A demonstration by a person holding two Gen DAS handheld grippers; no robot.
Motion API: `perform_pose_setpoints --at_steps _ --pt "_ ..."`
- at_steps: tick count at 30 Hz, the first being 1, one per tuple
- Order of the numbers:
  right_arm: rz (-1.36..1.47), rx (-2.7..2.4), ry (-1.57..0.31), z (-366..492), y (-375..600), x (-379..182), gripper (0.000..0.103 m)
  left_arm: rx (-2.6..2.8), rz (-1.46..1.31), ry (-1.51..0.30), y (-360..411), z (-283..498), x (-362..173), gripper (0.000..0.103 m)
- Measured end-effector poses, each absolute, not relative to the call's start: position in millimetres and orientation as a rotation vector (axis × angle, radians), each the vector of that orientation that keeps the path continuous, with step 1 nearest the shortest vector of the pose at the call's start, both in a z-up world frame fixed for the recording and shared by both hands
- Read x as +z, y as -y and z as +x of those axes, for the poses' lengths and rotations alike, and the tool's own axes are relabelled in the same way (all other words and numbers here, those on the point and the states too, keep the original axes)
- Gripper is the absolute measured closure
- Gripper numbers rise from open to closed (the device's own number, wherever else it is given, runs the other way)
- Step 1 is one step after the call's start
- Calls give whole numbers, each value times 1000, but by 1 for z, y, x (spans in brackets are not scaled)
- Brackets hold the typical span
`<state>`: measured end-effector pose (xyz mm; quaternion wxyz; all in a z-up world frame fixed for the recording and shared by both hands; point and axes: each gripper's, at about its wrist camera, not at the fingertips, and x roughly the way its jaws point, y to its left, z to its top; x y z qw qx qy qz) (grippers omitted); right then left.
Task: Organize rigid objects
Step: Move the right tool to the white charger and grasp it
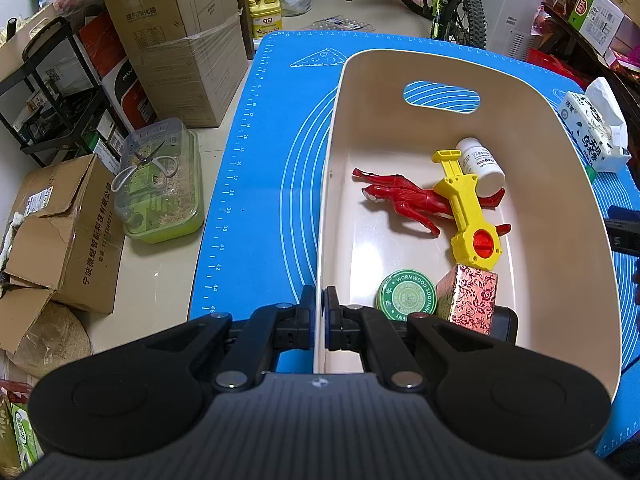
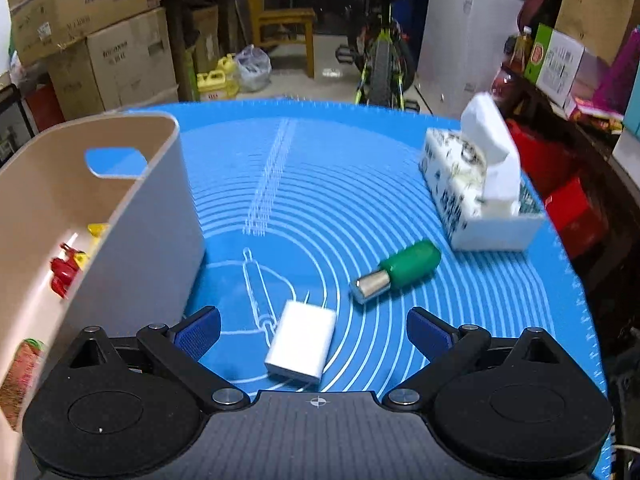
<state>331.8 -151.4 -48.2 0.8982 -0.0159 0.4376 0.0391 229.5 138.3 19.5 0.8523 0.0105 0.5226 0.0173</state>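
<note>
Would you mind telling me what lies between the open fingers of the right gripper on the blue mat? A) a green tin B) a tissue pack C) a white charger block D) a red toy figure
C: the white charger block lies on the blue mat between the spread fingers of the right gripper, not yet gripped.

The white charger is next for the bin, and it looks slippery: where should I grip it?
Grip the white charger across its two long flat sides, coming down from above. It lies flat on the blue mat between the open fingers of the right hand-held gripper, prongs pointing away, so the narrow width probably fits.
</note>
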Motion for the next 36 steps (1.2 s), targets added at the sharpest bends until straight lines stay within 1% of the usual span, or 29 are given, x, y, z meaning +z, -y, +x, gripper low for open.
perform_pose_setpoints --at_steps 10,13,15,18,19,20,21,22,23,24,29,36 --pt "70 18 -949 341 164 -80 4 37 22 -1100 -138 230 20 97" --pt "63 9 -945 342 163 -85 7 37 22 -1100 -138 230 20 97" --pt "36 -4 -928 339 161 -86 11 37 22 -1100 -138 230 20 97" --pt "22 2 -908 337 157 -84 20 37 22 -1100 -138 230 20 97" --pt "23 6 -903 336 155 -83 25 37 22 -1100 -138 230 20 97" --pt "19 14 -899 335 153 -81 33 38 22 -1100 -138 230 20 97" --pt "15 19 -896 335 152 -80 37 37 22 -1100 -138 230 20 97" --pt "9 23 -893 334 149 -79 47 37 22 -1100 -138 230 20 97" --pt "6 20 -890 333 148 -78 59 37 22 -1100 -138 230 20 97" --pt "2 15 -890 333 146 -77 60 37 21 -1100 -139 230 20 97" --pt "21 12 -897 332 149 -74 60 37 22 -1100 -138 229 20 97" --pt "26 24 -854 326 147 -57 60 37 21 -1100 -138 230 20 97"
